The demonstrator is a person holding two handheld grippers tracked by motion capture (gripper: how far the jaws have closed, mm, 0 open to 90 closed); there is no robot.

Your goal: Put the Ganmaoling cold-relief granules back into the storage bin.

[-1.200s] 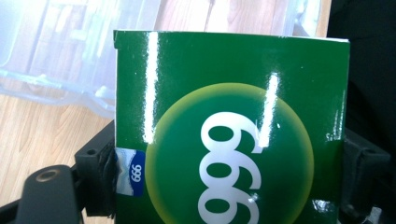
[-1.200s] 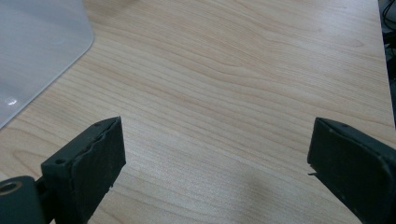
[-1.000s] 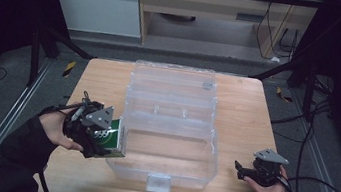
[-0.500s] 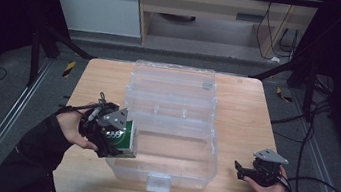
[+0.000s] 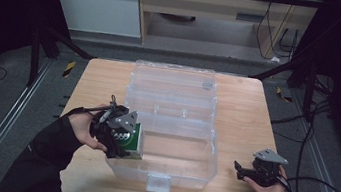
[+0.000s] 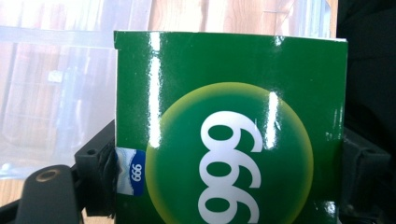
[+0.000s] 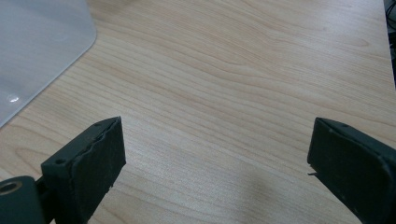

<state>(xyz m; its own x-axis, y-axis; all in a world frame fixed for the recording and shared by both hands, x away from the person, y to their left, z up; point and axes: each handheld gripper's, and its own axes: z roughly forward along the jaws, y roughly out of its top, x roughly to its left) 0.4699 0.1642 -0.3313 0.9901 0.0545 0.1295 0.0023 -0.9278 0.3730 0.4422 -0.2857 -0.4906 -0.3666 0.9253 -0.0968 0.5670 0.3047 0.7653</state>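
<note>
The left gripper, jaws clamped on the green box, has carried it inward to the clear bin's left wall, so placing it inside looks close; the right gripper rests wide open, empty

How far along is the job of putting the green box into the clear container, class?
Done: the clear container already stands open on the table. In hand: the left gripper is shut on the green box at the container's left wall. Left: lowering and releasing it inside. The right gripper rests open over bare wood.
</note>
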